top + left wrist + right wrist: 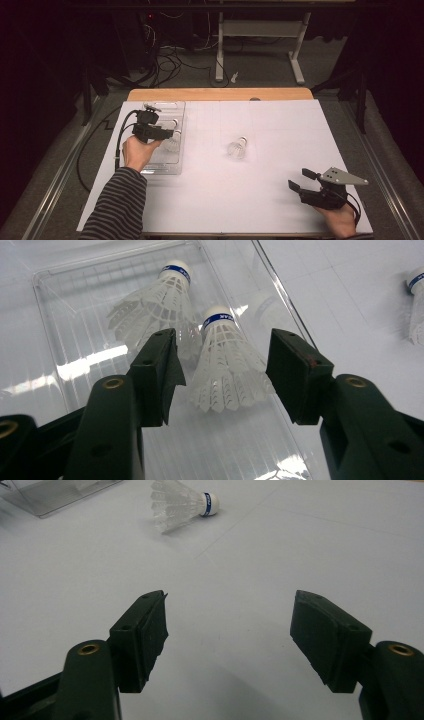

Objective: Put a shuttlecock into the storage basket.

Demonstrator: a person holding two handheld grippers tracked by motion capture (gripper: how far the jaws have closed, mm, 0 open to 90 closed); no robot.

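Two shuttlecocks [200, 335] in the clear tray [65, 315] bear blue bands, lettering unreadable.

A lab or test room, by the look of it; the worktop [280, 150] is covered in plain white sheet with a wooden edge showing at the far side; beyond it, grey carpet floor [260, 70] with a tangle of black cables [167, 62] running into dark equipment; a white metal desk frame [260, 40] stands behind; the surroundings are dim, with only the worktop lit.
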